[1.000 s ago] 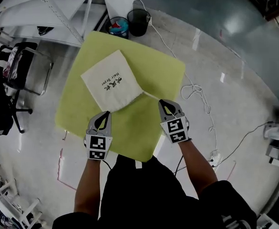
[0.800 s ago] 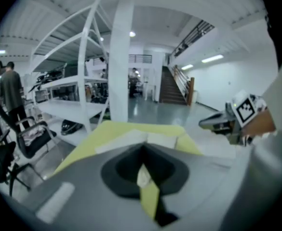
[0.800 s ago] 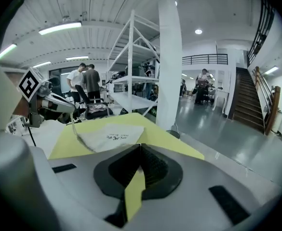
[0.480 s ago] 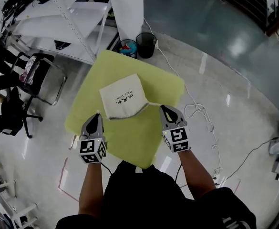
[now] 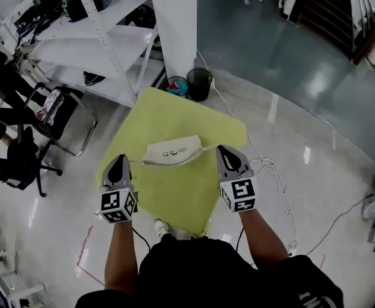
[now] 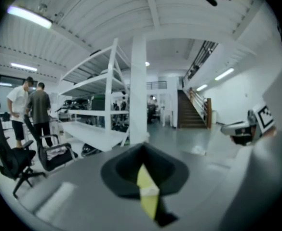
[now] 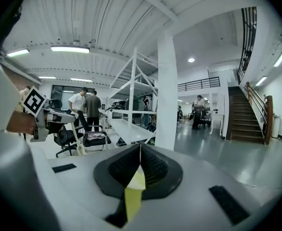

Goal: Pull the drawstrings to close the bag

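The bag [image 5: 173,153] is hanging slack between the two grippers over the middle of the yellow-green bench [image 5: 174,201], and it looks to be riding clear of the surface, carried only by its cords.

The main risk is a cord slipping. Each thin drawstring is taking the bag's weight as well as the outward pull, so a jerk could draw it out through the pads and drop the bag onto the bench or past its near corner to the floor. Uneven pulling is another risk, since it would be bunching the mouth on one side and leaving it gaping. I cannot tell how far the mouth is cinched.

The left gripper [image 5: 118,162] is hovering above the bench's left corner with its jaws pressed together on the left drawstring [image 5: 139,163]. The right gripper [image 5: 227,156] is hovering above the right edge with its jaws likewise pinching the right drawstring [image 5: 206,147]. Both forearms are reaching forward from the body, well apart and at matching height. The grippers are pointing nearly level, tipped slightly down.
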